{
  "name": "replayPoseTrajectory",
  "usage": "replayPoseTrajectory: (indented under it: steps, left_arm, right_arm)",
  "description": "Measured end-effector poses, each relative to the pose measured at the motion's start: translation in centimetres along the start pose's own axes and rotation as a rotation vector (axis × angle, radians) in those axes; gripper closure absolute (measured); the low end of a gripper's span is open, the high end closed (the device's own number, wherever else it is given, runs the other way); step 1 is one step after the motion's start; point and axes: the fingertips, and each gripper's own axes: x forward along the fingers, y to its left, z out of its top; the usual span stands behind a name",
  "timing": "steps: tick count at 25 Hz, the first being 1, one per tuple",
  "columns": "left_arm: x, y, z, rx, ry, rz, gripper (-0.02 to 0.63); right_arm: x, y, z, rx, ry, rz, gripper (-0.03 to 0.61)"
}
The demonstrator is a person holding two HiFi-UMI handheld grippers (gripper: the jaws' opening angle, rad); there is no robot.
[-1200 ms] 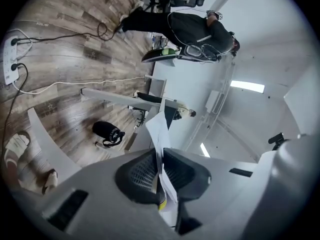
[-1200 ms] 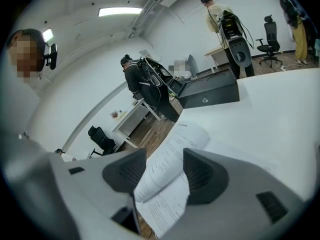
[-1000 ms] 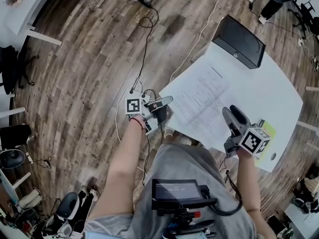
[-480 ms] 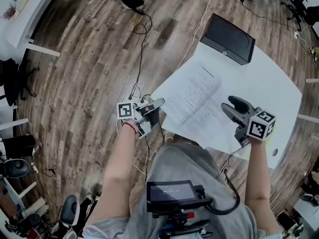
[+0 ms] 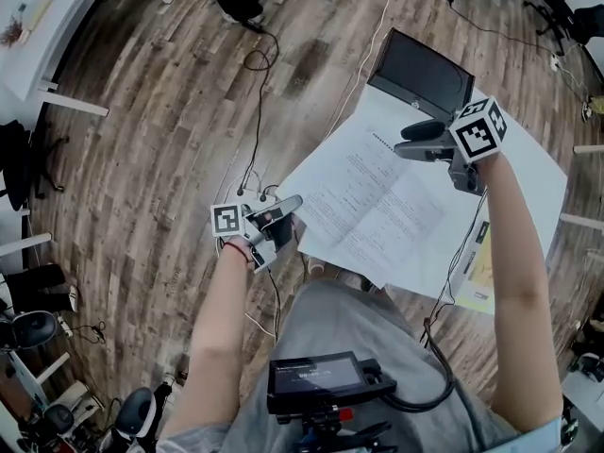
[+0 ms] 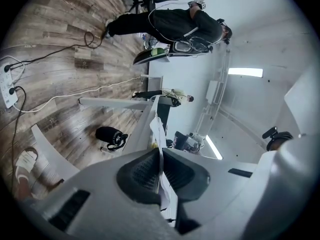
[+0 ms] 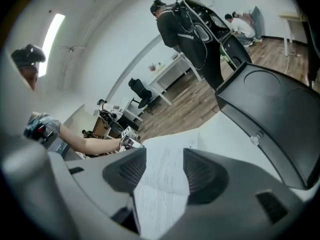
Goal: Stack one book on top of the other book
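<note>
Two claws are out over the white surface [image 5: 533, 173], one in each of our hands. Our left claw [image 5: 289, 211] is at the 9 o'clock corner of the open book [image 5: 377, 206], which lies spread flat with its printed pages up and a crease running down the middle. The jaws of this claw are pressed together on a thin white page edge; in the left gripper view that edge stands up out of the closed pads as a narrow strip.

Our right claw [image 5: 411, 142] is at about 1 o'clock of the open book, over its far page. Its jaws stand apart and grip nothing. In the right gripper view the printed pages show through the gap between the pads, and we cannot tell whether the pads touch the paper.

Just beyond the right claw, at 12 o'clock on the surface, lies a black folder [image 5: 420, 78] with a small round stud on its near edge. At 4 o'clock a yellow-green book [image 5: 478, 272] lies near the edge of the surface, partly tucked under the open book's page and crossed by our right forearm. The two books lie side by side, not stacked. Wooden floor [image 5: 160, 111] with trailing cables surrounds the surface.
</note>
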Motion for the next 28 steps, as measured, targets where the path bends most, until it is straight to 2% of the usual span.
replayPoseTrajectory:
  steps: [8, 11, 14, 18, 23, 28]
  left_arm:
    - [0.1, 0.1, -0.3, 0.014, 0.026, 0.0, 0.588]
    - [0.1, 0.1, -0.3, 0.033, 0.04, -0.002, 0.588]
    - [0.2, 0.3, -0.3, 0.052, 0.056, -0.004, 0.588]
    - [0.1, 0.3, -0.5, 0.049, 0.068, -0.014, 0.588]
    - [0.1, 0.1, -0.6, 0.059, 0.073, -0.041, 0.588]
    - [0.4, -0.3, -0.6, 0.062, 0.076, -0.073, 0.588]
  right_arm:
    - [5.3, -5.0, 1.0, 0.114, 0.21, -0.034, 0.37]
    - [6.3, -6.0, 0.1, 0.129, 0.292, -0.033, 0.37]
    - [7.0, -6.8, -0.2, 0.135, 0.33, -0.022, 0.37]
    - [7.5, -6.6, -1.1, 0.185, 0.375, 0.048, 0.37]
    - [7.7, -7.1, -3.1, 0.244, 0.475, 0.07, 0.37]
    - [8.6, -5.5, -2.3, 0.294, 0.438, 0.201, 0.37]
